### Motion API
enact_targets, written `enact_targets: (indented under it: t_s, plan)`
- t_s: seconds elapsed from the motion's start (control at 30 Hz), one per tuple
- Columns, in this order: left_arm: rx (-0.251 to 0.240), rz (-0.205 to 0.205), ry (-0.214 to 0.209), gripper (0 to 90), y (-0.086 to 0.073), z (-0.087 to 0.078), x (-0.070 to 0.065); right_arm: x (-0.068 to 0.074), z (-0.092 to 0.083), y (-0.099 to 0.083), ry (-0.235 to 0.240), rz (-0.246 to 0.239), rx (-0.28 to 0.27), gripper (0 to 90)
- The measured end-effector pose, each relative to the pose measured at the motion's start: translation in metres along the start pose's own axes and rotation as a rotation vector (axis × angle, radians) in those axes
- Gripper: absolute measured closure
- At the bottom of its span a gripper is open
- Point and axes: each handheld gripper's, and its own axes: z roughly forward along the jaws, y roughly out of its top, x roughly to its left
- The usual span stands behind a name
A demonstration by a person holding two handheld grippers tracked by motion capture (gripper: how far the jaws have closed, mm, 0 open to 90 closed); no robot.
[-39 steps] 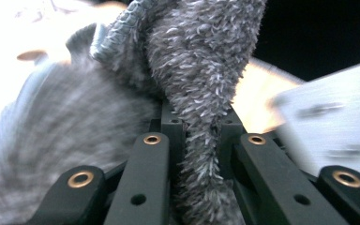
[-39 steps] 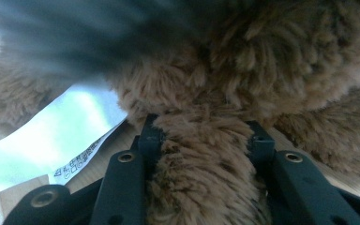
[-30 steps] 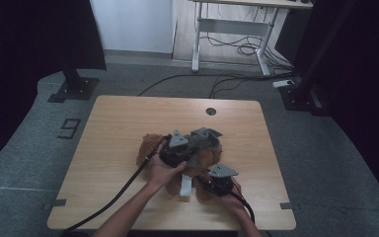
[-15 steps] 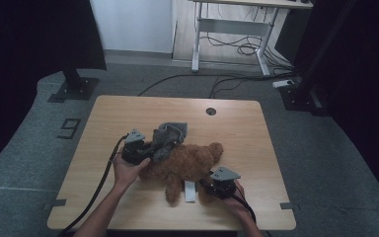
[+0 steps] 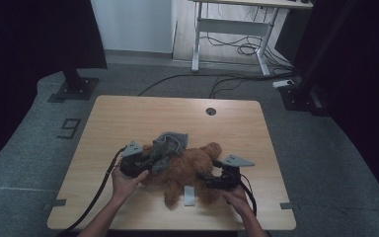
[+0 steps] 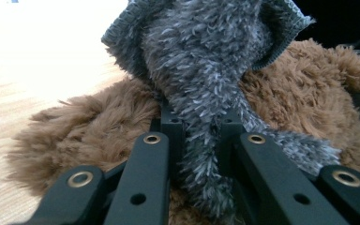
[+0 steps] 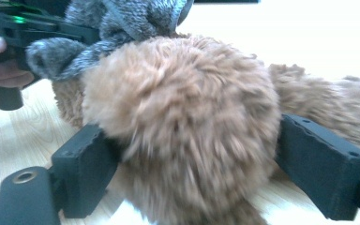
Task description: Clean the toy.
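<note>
Teddy (image 5: 187,165), brown and shaggy, lies on the table (image 5: 128,118) in the lower middle of the high view, with a white tag (image 5: 189,195) by its lower edge. At its left a hand (image 5: 126,181) comes up from the bottom edge with the left gripper (image 5: 143,164), a black cable (image 5: 96,197) trailing down toward the lower left corner. That gripper's jaws are closed tight on a grey knit garment (image 5: 168,147) that rises in a fold over the bear's upper left part. In the left gripper view the grey fuzz (image 6: 206,93) runs down the middle of the frame, pinched between the two black jaws, with brown fur (image 6: 89,126) behind it on both sides and bare wood in the upper left.

To the right in the high view, the right gripper (image 5: 216,177) sits at the bear's right side, held by a hand (image 5: 237,200) at the bottom edge. Its jaws have just been opening. In the right gripper view a round brown limb (image 7: 183,136) lies between them, the left pad (image 7: 82,164) at the fur's edge and the right pad (image 7: 318,159) just beside it, so they stand apart around it, not squeezing. The left gripper (image 7: 37,28) shows in that view's upper left, holding the grey cloth (image 7: 122,23).
</note>
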Motion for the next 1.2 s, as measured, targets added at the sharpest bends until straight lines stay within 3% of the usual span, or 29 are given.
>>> enact_targets:
  t_s: [0.1,0.17,0.27,0.37,0.47,0.6,0.7,0.87,0.97,1.03,1.2]
  plan:
    - [0.001,0.000,-0.005,79.3,-0.002,-0.001,-0.001,-0.002,0.018,0.004,0.019,0.020,0.066,7.2]
    - [0.001,0.001,-0.004,79.3,-0.003,-0.001,-0.001,0.001,0.025,0.006,0.025,-0.003,0.086,9.7]
    - [0.000,-0.001,-0.011,79.3,-0.004,-0.002,0.000,0.004,0.029,0.006,0.002,-0.036,0.097,20.3]
    - [-0.005,0.004,-0.020,79.2,-0.004,-0.002,-0.002,0.006,0.028,0.004,-0.011,-0.071,0.103,37.2]
    - [-0.027,0.019,-0.016,79.1,-0.005,-0.003,-0.004,0.010,0.026,0.002,-0.019,-0.132,0.084,48.0]
    - [-0.054,0.018,-0.015,78.8,0.000,-0.001,-0.004,0.009,0.024,0.000,-0.045,-0.133,0.043,52.1]
    - [-0.063,0.021,-0.003,78.7,0.011,0.005,-0.002,0.008,0.026,0.004,-0.093,-0.142,0.003,54.7]
    - [-0.085,0.028,0.034,78.6,0.031,0.022,0.004,0.001,0.033,0.020,-0.202,-0.202,-0.077,56.2]
    - [-0.089,0.016,0.035,78.6,0.035,0.029,0.008,-0.005,0.037,0.025,-0.236,-0.249,-0.129,56.0]
    - [-0.076,0.028,0.036,78.5,0.031,0.029,0.007,-0.007,0.038,0.023,-0.212,-0.258,-0.136,55.4]
    - [-0.065,0.036,0.005,78.4,0.012,0.021,0.001,0.002,0.032,0.004,-0.178,-0.355,-0.138,54.6]
